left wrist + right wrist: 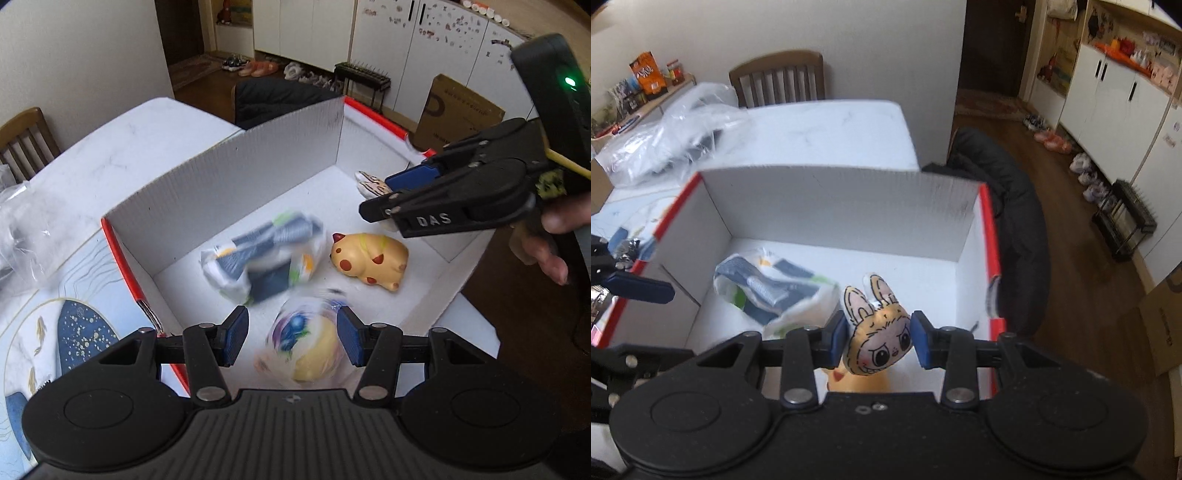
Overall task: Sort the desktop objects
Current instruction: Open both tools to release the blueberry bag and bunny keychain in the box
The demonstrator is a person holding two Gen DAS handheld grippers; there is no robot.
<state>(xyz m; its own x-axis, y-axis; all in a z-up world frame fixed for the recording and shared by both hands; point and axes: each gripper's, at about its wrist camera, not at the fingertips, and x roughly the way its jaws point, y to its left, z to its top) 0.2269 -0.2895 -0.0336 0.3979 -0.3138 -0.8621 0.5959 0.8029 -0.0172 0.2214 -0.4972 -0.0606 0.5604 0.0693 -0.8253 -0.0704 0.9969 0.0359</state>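
The right gripper (878, 338) is clamped on a rabbit-eared toy (877, 332) above the white box (827, 199). The left gripper (291, 338) is spread apart, a blurred wrapped ball (303, 343) between its fingers; a spotted cat figurine (369, 260) lies ahead.

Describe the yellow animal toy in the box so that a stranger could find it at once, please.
Look into the white box with red edges on the table. On its floor, right of the crumpled printed bag, lies the yellow toy on its side. Unlike the blurred round item nearby, it is solid yellow with red-brown spots and small pointed ears.
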